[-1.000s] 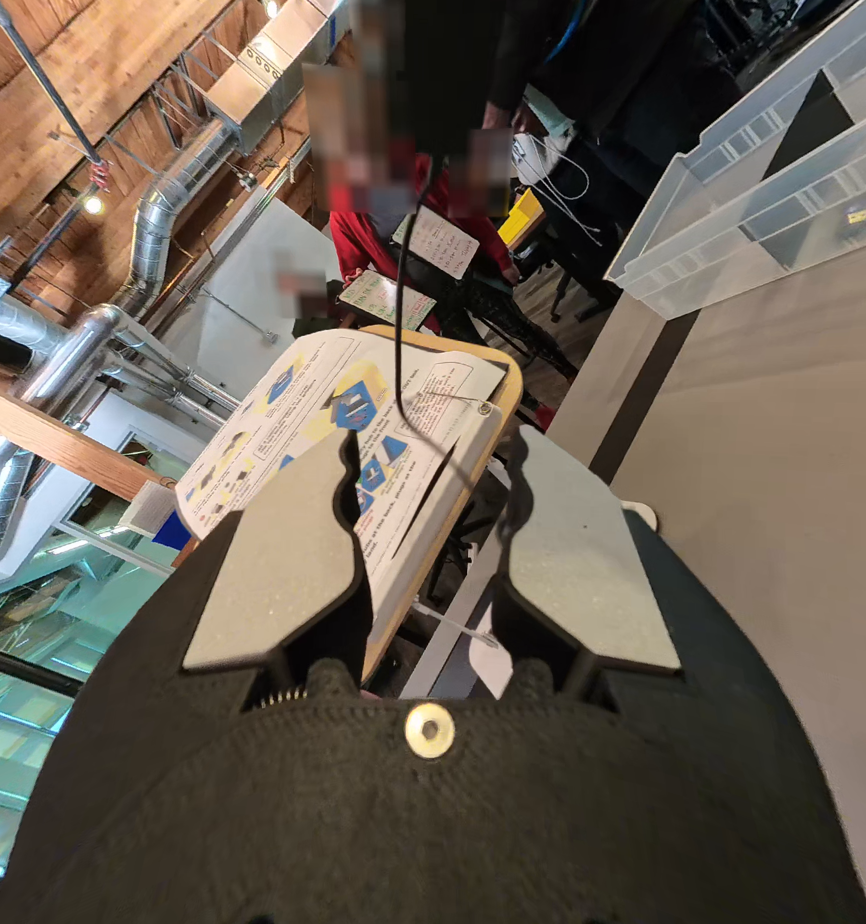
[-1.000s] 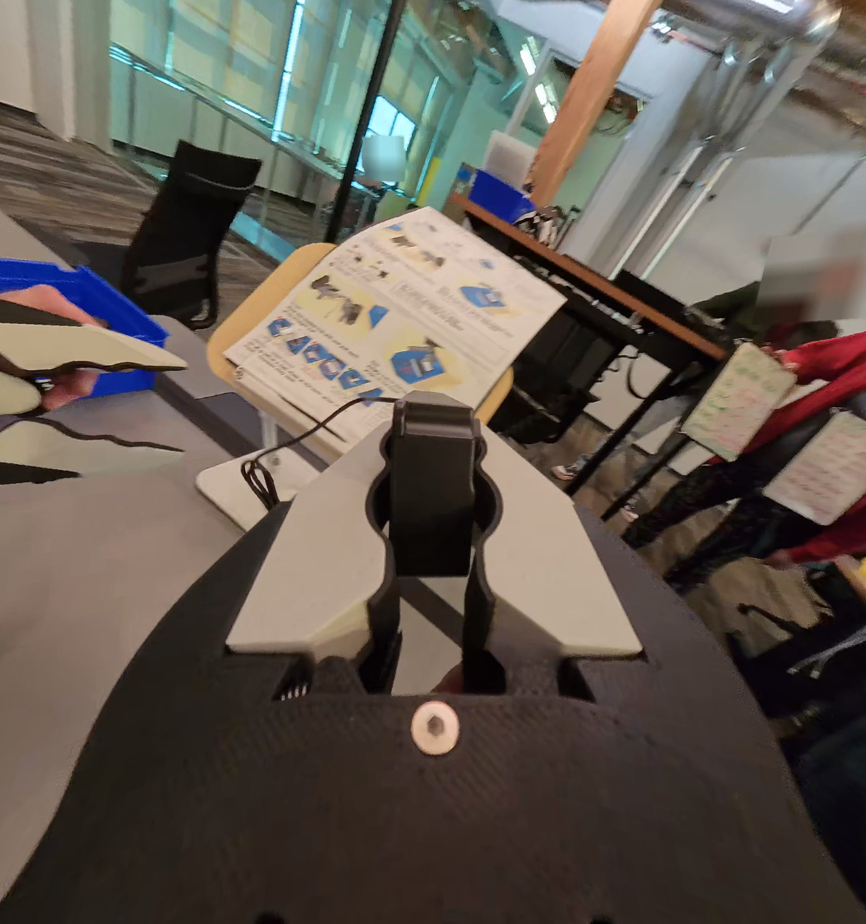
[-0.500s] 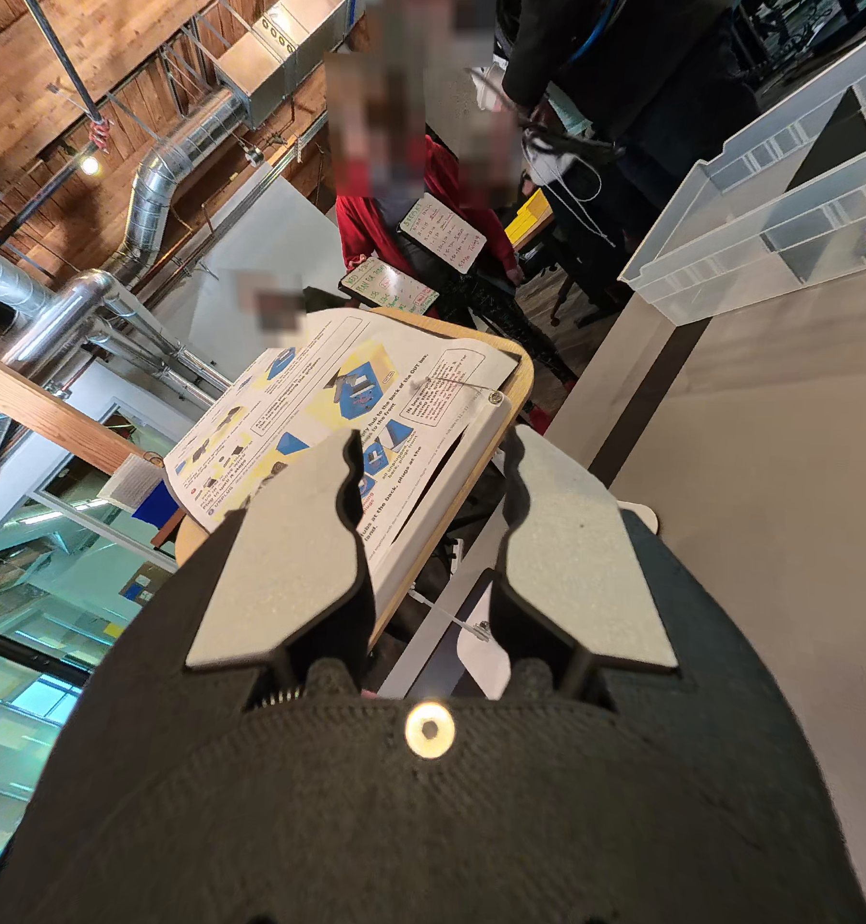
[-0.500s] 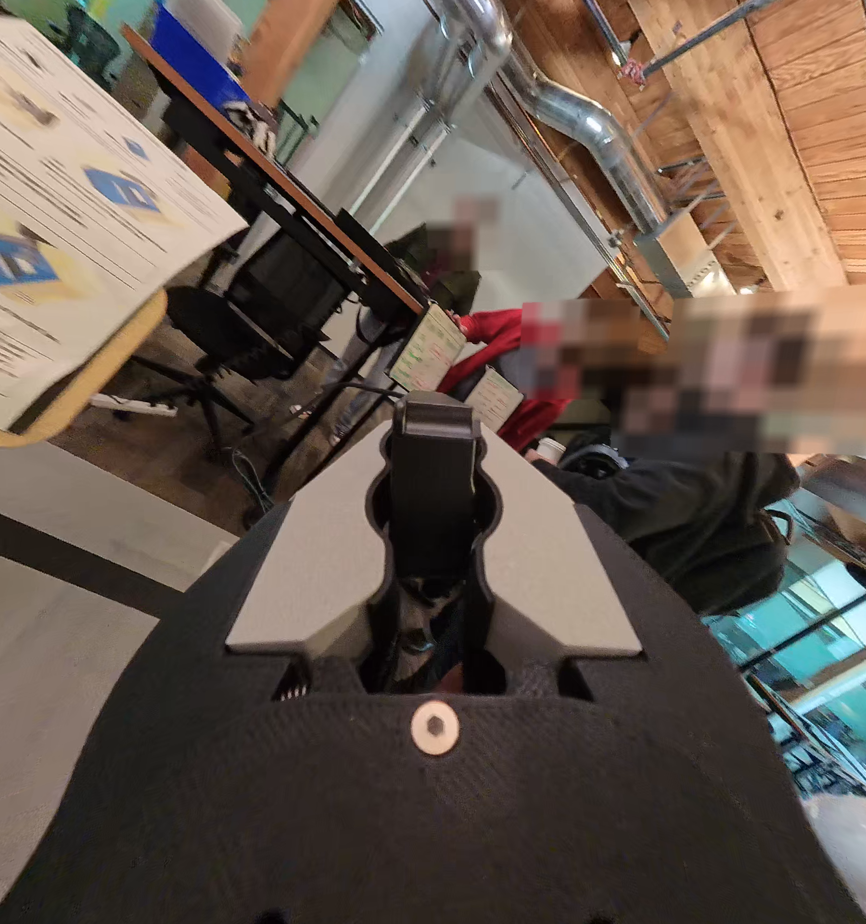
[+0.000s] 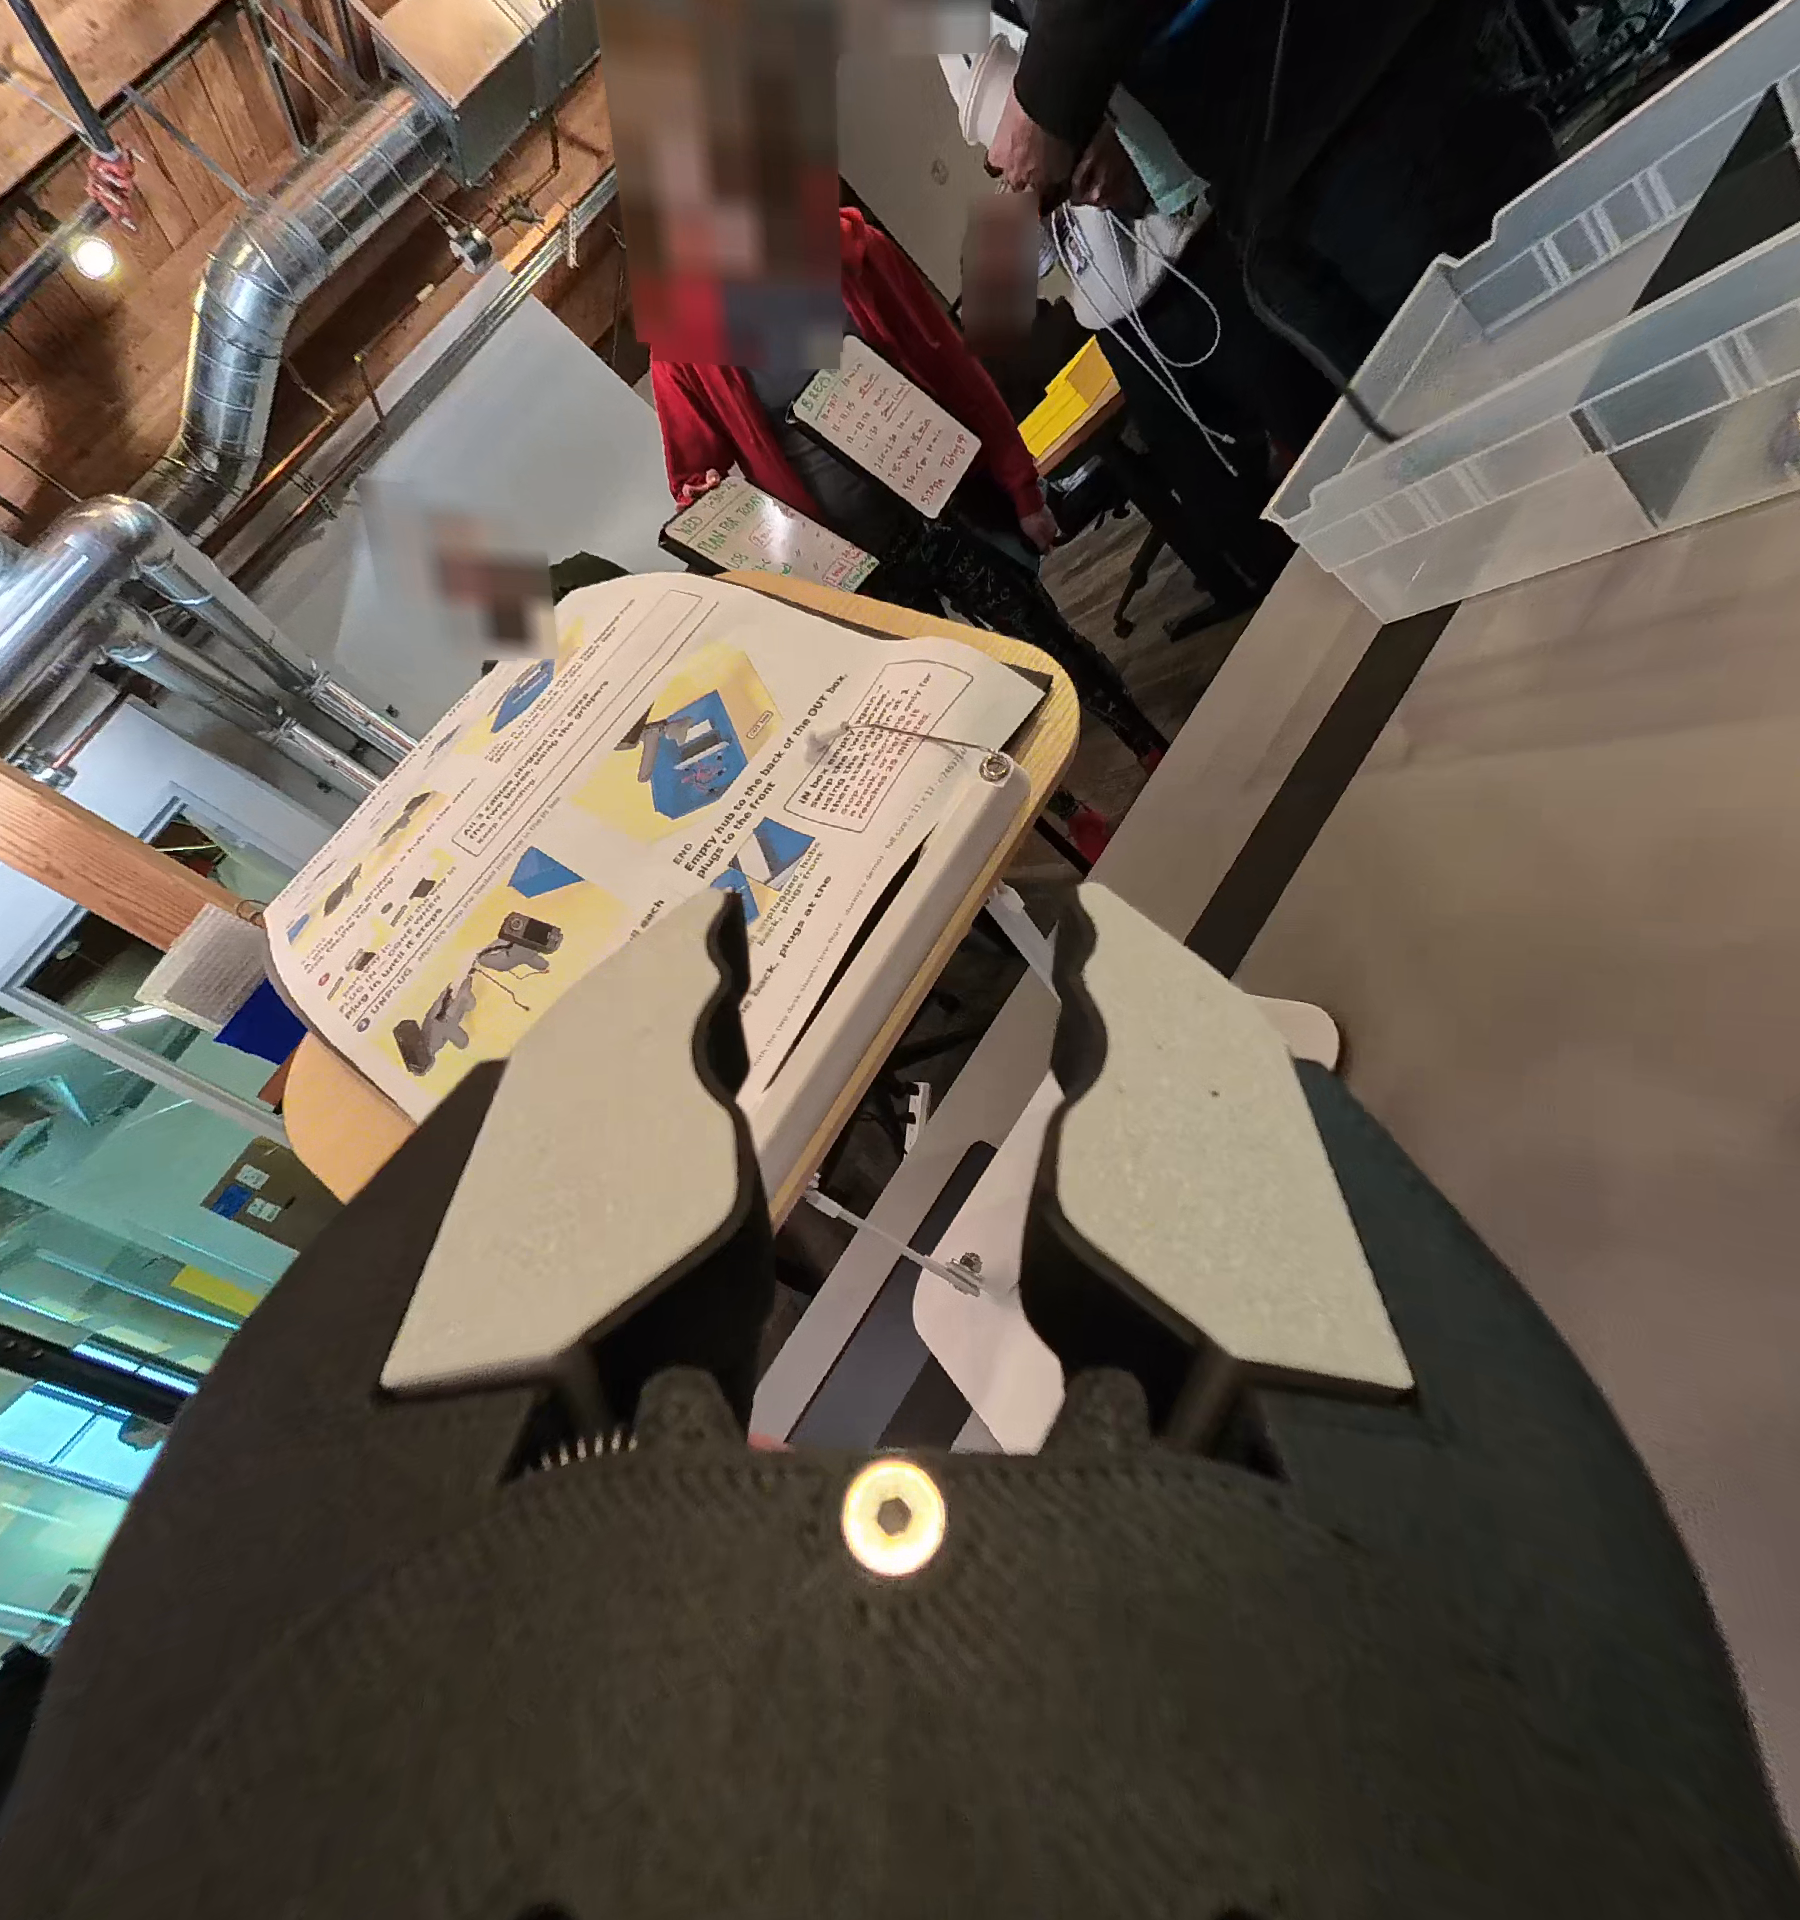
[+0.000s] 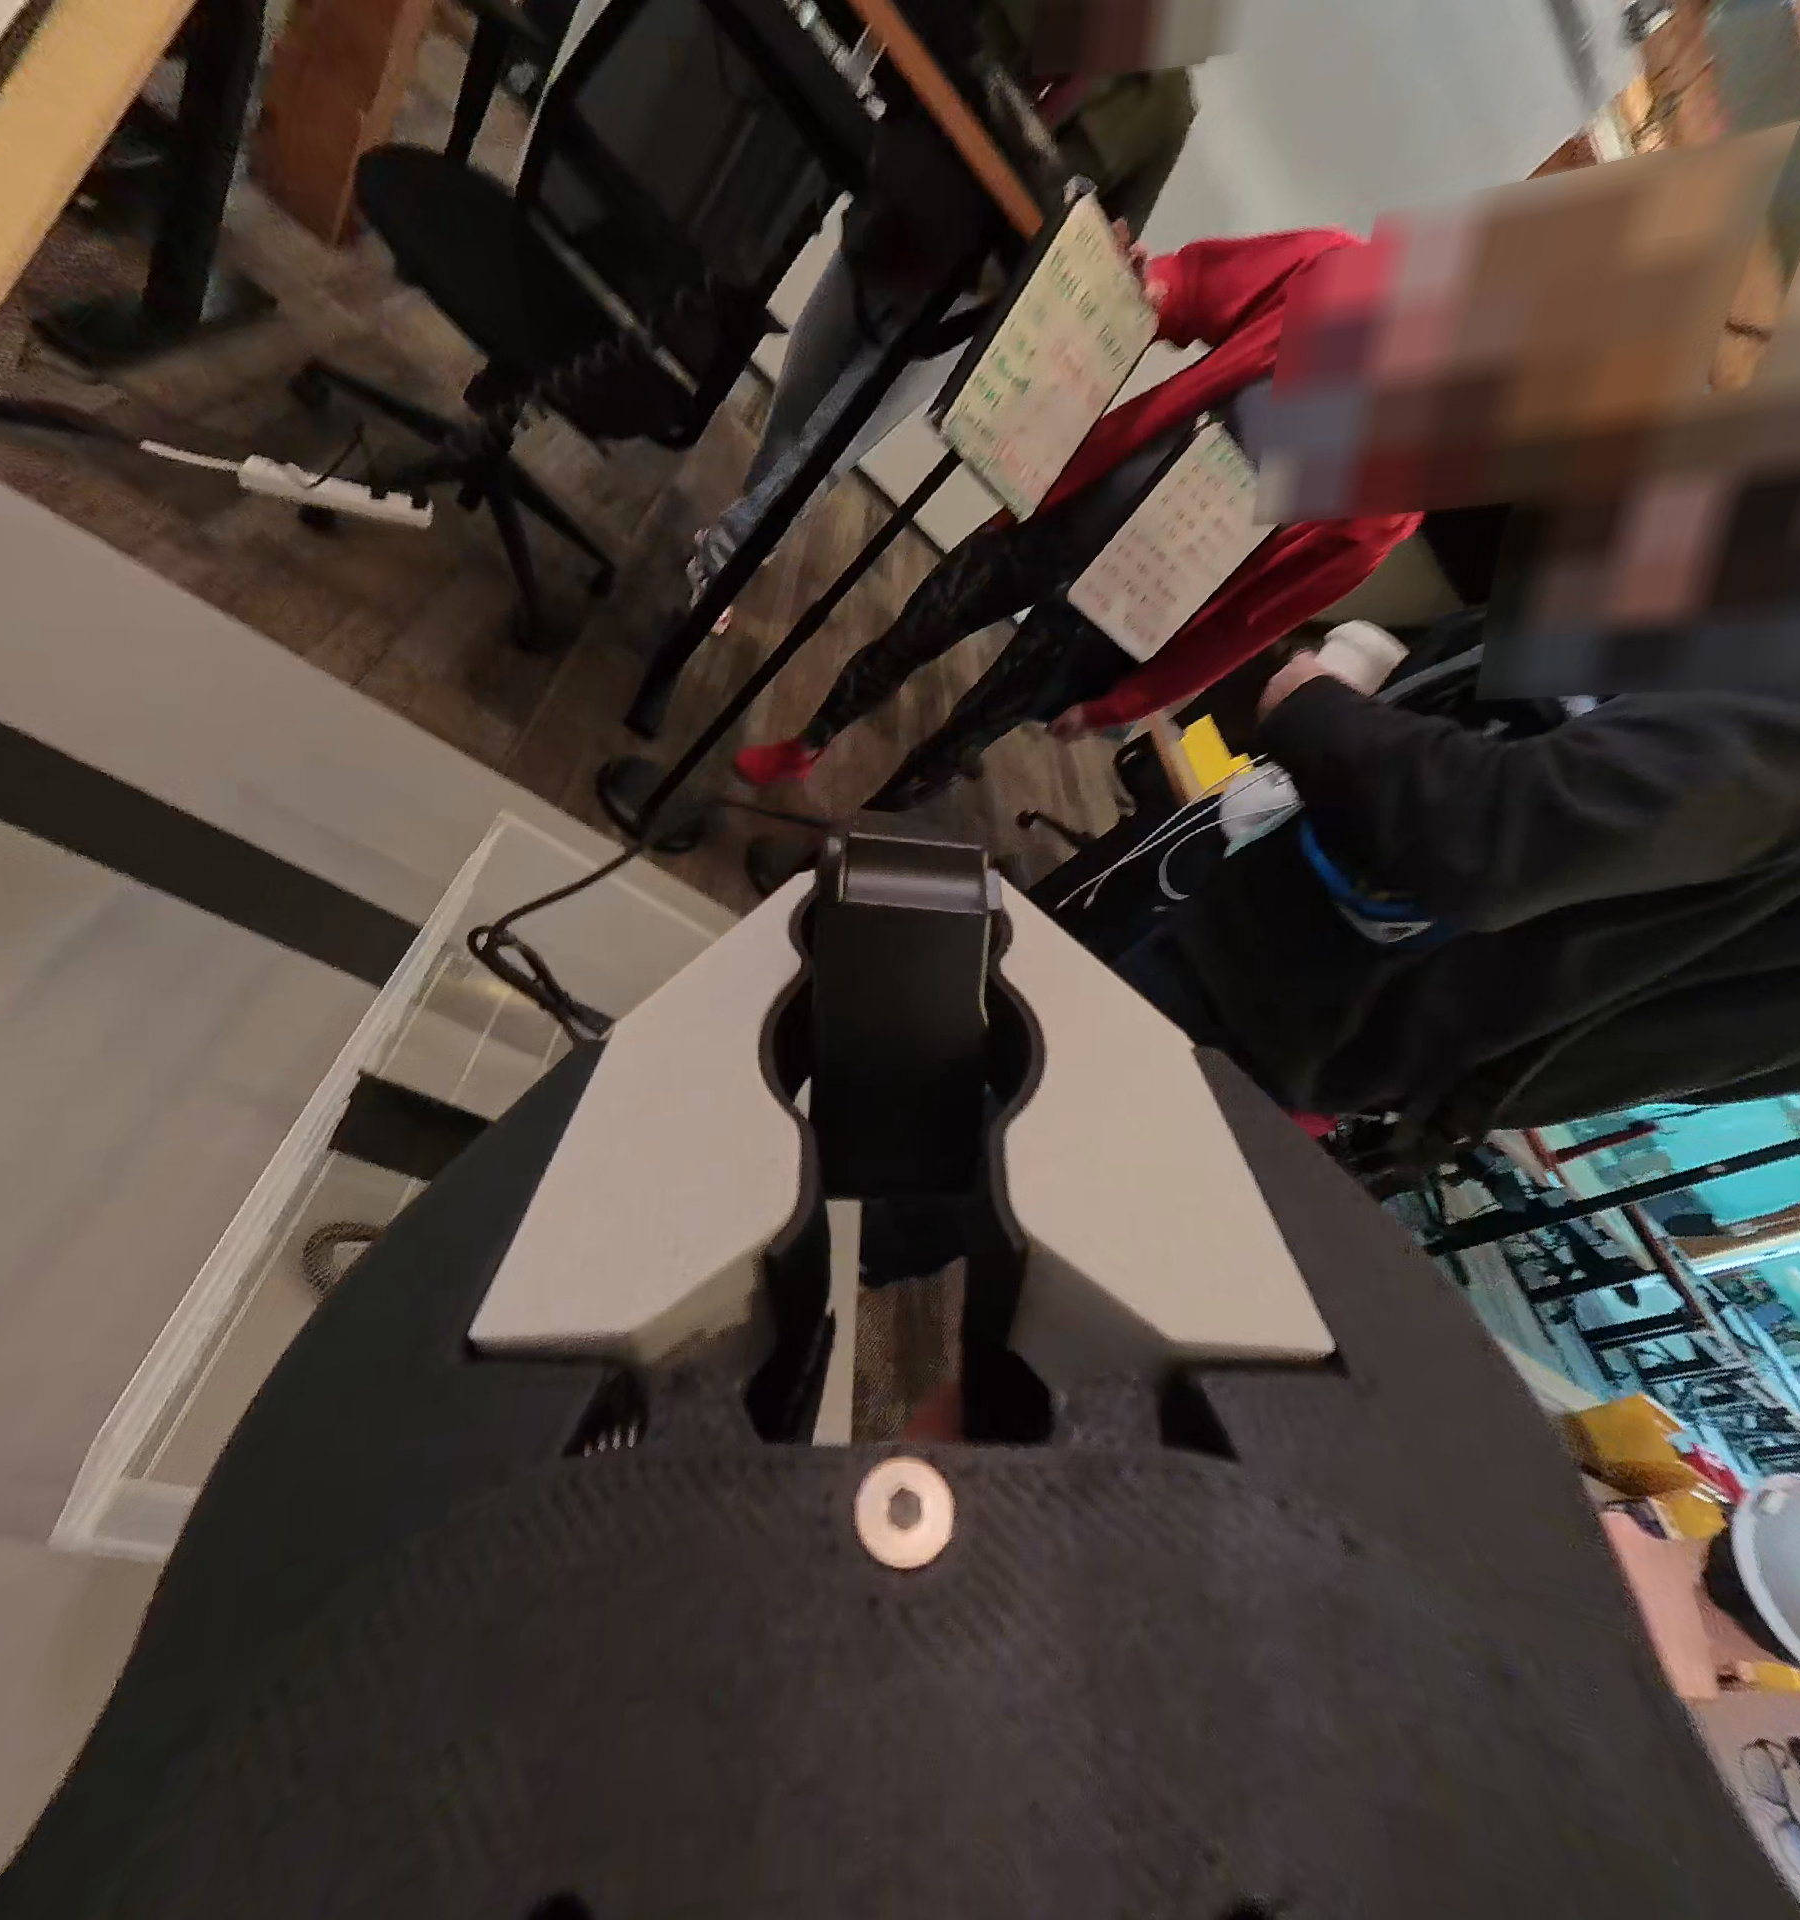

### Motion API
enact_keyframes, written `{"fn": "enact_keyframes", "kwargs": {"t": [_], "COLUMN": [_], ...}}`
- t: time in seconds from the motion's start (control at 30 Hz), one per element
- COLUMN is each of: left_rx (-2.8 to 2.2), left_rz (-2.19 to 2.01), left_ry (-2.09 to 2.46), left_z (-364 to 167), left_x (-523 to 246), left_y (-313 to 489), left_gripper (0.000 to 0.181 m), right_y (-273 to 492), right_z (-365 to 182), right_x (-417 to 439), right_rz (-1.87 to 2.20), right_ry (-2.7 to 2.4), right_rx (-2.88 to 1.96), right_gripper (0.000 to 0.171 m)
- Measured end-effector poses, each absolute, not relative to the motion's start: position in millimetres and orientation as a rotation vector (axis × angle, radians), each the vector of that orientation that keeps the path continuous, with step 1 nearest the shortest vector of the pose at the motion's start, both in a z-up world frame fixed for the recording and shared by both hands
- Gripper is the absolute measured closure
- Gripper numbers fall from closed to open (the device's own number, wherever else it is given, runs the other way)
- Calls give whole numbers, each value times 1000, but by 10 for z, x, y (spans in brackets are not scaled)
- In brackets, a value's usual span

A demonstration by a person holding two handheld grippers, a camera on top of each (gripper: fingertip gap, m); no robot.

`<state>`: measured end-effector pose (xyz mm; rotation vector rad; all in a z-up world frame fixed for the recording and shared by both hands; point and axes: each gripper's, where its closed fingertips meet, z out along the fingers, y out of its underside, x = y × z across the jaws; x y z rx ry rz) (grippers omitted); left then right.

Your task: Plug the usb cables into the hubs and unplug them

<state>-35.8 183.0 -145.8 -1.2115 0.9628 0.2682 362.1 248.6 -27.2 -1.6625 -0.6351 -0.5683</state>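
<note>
Two views. Left wrist view: left tongs (image 5: 901, 997) spread wide at centre frame, gripping nothing, raised above the grey desk (image 5: 1602, 935) at right. Beyond the tips, an illustrated instruction sheet (image 5: 647, 821) on a tilted wooden board. Clear plastic bins (image 5: 1561, 436) at upper right. No hub or cable plug visible here.

Right wrist view: right tongs (image 6: 906, 914) clamped on a black usb hub (image 6: 901, 1039), upright at centre frame. Thin black cable (image 6: 543, 935) trailing left from its top, over a clear bin (image 6: 283, 1174) on the desk at left.
</note>
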Motion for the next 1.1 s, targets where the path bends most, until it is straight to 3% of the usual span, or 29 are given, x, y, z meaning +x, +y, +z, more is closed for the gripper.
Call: {"fn": "enact_keyframes", "kwargs": {"t": [0.6, 1.1], "left_rx": [-1283, -1337], "left_rz": [272, 271], "left_ry": [1018, 1057], "left_z": [-1729, -1933], "left_x": [-363, -386], "left_y": [1943, 2030], "left_gripper": [125, 125], "right_y": [3307, 3684], "right_z": [-2027, -2749], "right_x": [3822, 3815], "right_rz": [-765, -796], "right_ry": [-1004, -1118], "right_rx": [-2344, -2591], "right_gripper": [148, 148]}}
